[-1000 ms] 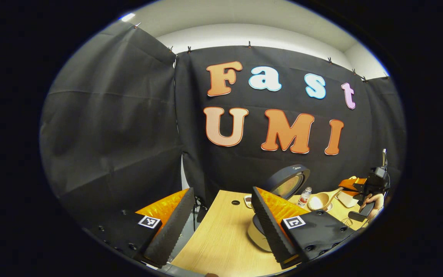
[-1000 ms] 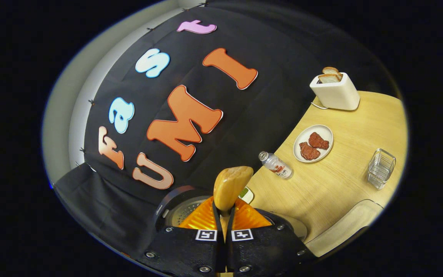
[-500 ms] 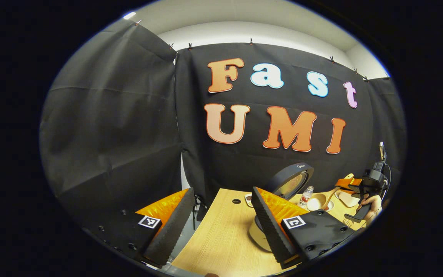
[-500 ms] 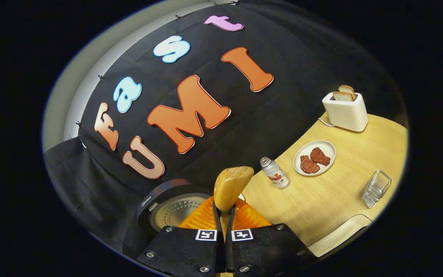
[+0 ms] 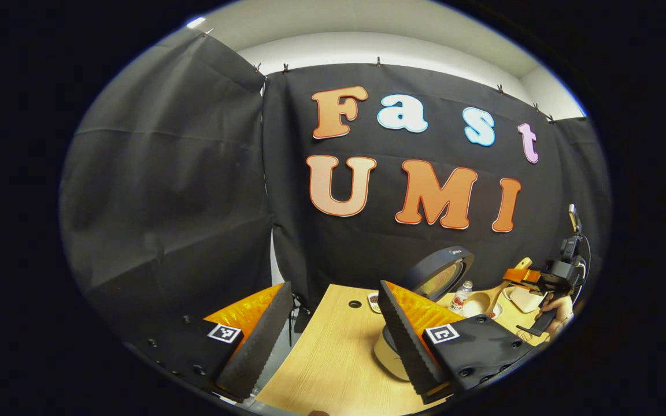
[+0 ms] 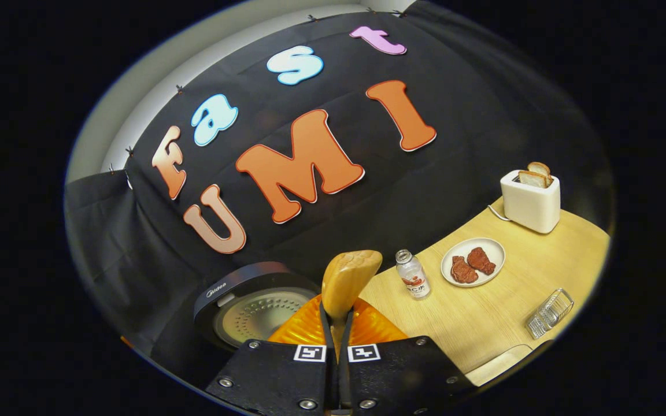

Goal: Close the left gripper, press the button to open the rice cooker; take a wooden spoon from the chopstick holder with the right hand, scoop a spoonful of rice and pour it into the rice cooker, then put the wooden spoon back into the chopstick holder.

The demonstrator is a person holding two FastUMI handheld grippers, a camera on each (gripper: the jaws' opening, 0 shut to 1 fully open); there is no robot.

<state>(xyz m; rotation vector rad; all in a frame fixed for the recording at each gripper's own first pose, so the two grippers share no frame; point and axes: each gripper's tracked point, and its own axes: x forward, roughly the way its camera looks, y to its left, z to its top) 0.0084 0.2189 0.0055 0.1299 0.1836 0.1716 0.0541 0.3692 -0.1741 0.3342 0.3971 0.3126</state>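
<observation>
Tabletop [image 6: 500,306], spoon [image 6: 349,280] (clamped), cooker [image 6: 252,306]

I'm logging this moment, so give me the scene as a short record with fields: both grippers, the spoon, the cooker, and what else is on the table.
left gripper: open, holding nothing, above the table
right gripper: shut on the wooden spoon
wooden spoon: bowl end up, ahead of the fingers
rice cooker: lid up
also on table: bottle, plate of meat, toaster with bread, wire holder
</observation>
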